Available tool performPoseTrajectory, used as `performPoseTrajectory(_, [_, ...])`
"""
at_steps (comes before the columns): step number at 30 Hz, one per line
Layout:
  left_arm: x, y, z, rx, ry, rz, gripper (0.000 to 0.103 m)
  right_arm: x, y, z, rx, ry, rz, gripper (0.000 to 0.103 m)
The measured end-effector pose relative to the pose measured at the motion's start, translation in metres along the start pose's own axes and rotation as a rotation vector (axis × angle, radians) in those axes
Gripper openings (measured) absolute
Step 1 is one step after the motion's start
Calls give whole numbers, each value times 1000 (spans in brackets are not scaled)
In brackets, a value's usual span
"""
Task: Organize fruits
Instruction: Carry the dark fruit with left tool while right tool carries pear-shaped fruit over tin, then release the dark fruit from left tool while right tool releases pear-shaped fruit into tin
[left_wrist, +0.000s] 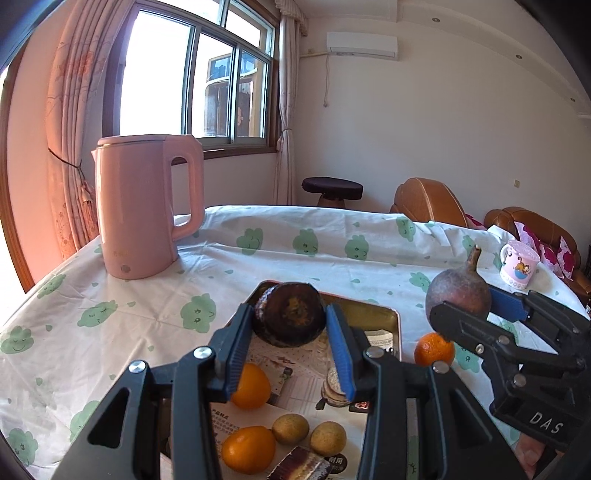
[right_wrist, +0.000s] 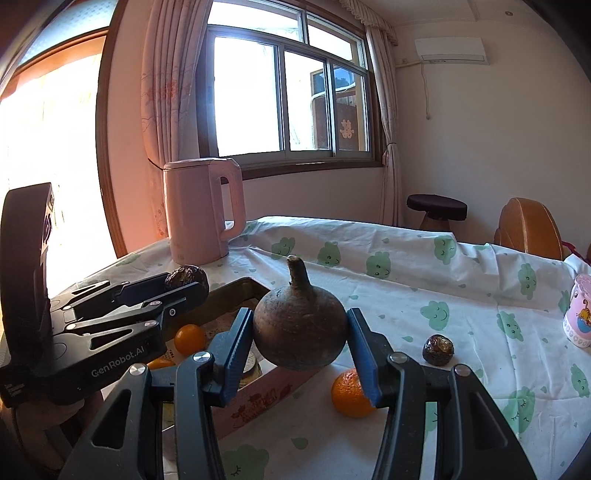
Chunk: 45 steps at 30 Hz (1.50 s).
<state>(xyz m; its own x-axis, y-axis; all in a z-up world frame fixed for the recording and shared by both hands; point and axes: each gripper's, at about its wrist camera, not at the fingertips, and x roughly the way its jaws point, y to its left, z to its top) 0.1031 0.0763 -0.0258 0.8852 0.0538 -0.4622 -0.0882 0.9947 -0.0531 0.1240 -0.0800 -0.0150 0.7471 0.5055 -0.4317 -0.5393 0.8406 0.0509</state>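
My left gripper (left_wrist: 290, 314) is shut on a dark, wrinkled round fruit (left_wrist: 291, 323) and holds it above the far end of an open box (left_wrist: 397, 332). The paper-lined box holds oranges (left_wrist: 251, 386) and two small tan fruits (left_wrist: 328, 437). Just right of the box, my right gripper (right_wrist: 299, 317) is shut on a brown, pear-shaped fruit with a stem (right_wrist: 299, 332), lifted off the cloth. A tangerine (right_wrist: 349, 393) and a small dark wrinkled fruit (right_wrist: 437, 349) lie on the tablecloth beyond it. In the right wrist view the left gripper (right_wrist: 184, 282) shows at the left, over the box's rim (right_wrist: 236, 286).
A tall pink kettle (left_wrist: 144, 206) stands at the table's far left, near the window. At the right edge is a pink cartoon mug (left_wrist: 517, 267). White cloth with green prints (left_wrist: 295, 258) covers the table. A stool (left_wrist: 332, 190) and brown sofa (left_wrist: 428, 201) stand behind.
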Motion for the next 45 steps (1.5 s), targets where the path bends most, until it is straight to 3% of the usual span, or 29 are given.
performPoseTrajectory(17, [19,17,-3,-2,70,35,43,47,10,3,-2,57,-14,53])
performPoseTrajectory(41, [38,15,-11,23,149,30,43,78,10,-5,11,184,-19,54])
performPoseTrajectory(45, [38,17,-11,12,149,35,51,74,5,-5,32,166,-33,67])
